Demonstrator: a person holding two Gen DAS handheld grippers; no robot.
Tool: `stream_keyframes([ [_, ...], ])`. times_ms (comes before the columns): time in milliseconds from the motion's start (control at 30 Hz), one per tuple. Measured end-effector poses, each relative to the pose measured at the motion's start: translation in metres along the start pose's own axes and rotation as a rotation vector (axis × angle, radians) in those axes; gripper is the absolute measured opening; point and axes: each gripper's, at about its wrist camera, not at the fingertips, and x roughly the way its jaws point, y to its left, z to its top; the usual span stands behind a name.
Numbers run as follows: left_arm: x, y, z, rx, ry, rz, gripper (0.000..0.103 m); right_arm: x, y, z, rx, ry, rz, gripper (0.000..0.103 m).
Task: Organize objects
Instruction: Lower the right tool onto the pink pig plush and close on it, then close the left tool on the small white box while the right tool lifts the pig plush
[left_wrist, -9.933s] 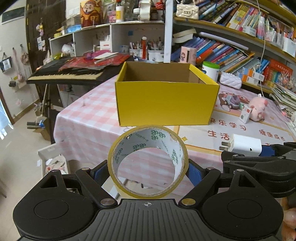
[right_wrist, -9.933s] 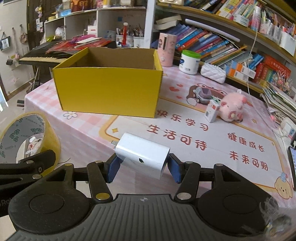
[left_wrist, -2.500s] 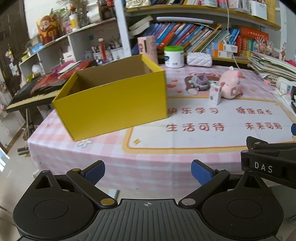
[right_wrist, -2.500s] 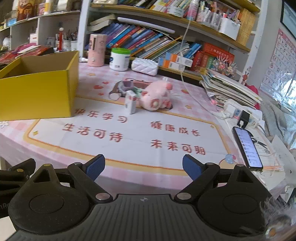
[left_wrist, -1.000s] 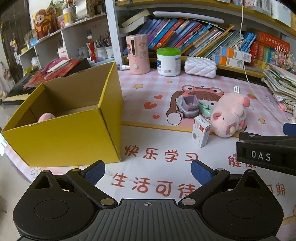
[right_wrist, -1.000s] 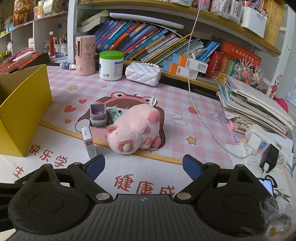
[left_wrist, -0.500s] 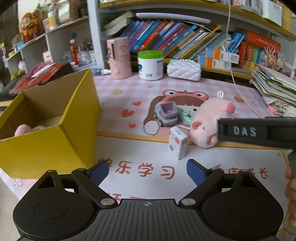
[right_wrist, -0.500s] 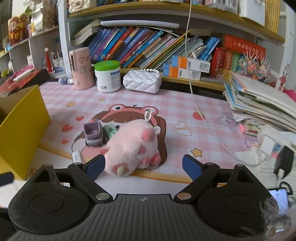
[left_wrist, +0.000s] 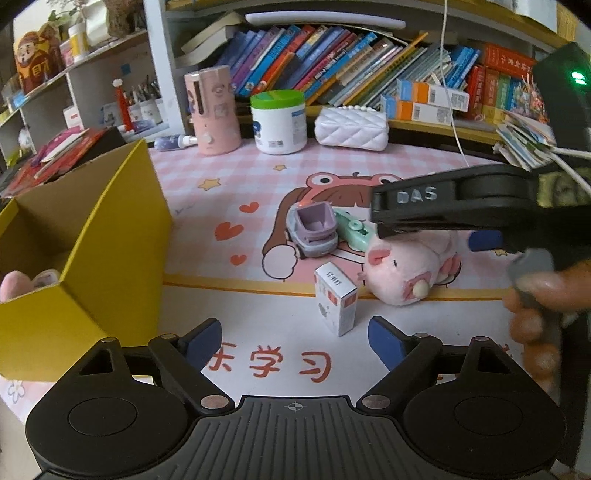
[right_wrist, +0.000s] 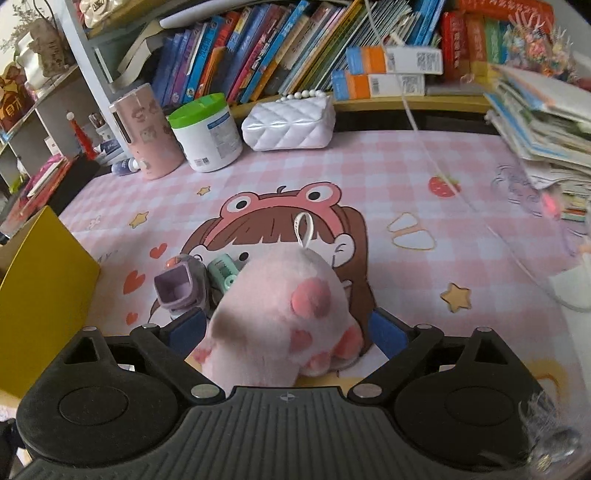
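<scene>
Pink checkered worktop (right_wrist: 388, 177) holds one plush pig (right_wrist: 280, 317), one toy car (right_wrist: 181, 286), one small carton (left_wrist: 335, 297); pig sits untouched between my right gripper (right_wrist: 288, 328) jaws, just opening wide.

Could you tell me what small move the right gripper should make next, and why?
Probably close the right gripper on the pink plush pig. Its jaws have just been opening and now straddle the pig, one pad on each side, not yet pressing on it. The pig lies on the mat beside the purple toy car, and the yellow box stands open nearby.
</scene>
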Motion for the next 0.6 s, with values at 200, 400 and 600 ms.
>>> stream_keyframes([
  [200,0.007,-0.005,0.003,0.011,0.008,-0.014,0.088,0.018,-0.008,0.004,0.021,0.049,0.045,0.088],
  [400,0.014,-0.011,0.007,0.006,0.013,-0.024,0.085,0.004,-0.019,0.004,0.022,0.001,0.083,0.062],
  [600,0.029,-0.023,0.014,-0.003,0.015,-0.044,0.082,-0.042,-0.039,0.002,0.046,-0.122,-0.017,0.062],
])
